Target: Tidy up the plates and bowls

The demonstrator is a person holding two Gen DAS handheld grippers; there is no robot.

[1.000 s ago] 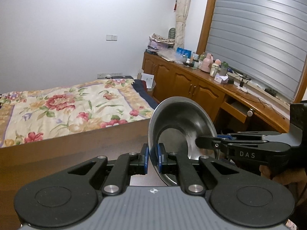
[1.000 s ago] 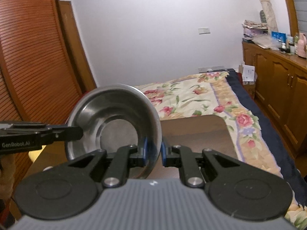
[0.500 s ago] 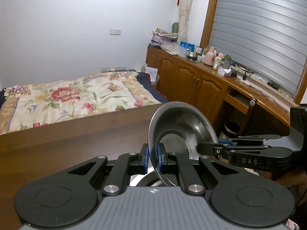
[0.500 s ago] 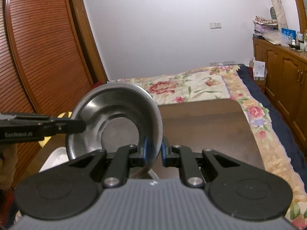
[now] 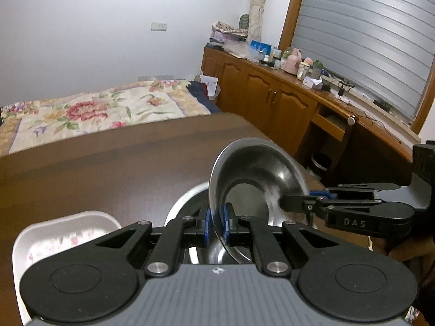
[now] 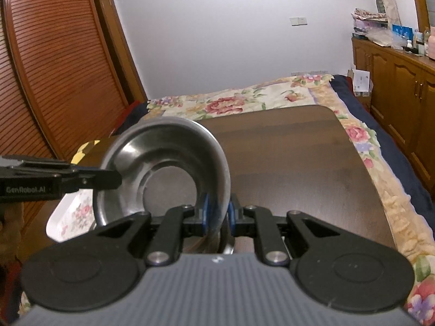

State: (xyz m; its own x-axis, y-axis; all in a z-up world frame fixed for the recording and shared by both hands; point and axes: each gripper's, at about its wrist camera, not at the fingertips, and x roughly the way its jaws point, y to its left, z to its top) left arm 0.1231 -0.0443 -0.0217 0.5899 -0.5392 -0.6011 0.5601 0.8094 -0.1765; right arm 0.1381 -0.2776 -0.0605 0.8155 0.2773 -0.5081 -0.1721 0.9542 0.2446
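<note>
**Two grippers, one steel bowl between them**

Two grippers of mine pinch the same steel bowl [image 5: 255,187], and I place everything else from that bowl. Far to its left, in the left wrist view, a white floral tray [image 5: 68,233] sits on the brown table [image 5: 108,168], its near part hidden behind my gripper's body. Just left of the bowl and under it shows the pale rim of a white dish [image 5: 187,195]; inside that dish, below the bowl, something shiny and metallic lies, though I cannot tell what. My left gripper [image 5: 216,226] is pressed together on the bowl's left rim — blue pads on either side of the thin metal wall. The bowl is tipped steeply on edge, its hollow facing the camera. On its right rim my right gripper [image 5: 295,202] comes in from the side and clamps it.

In the right wrist view the left gripper [image 6: 112,180] meets the bowl's [image 6: 163,168] left rim, and the right gripper [image 6: 217,214] is squeezed on the right rim — the bowl hangs above the table [image 6: 299,163], with the tray [image 6: 78,212] lower left of it. Behind the bowl lies a floral bedspread [image 6: 244,100].
</note>
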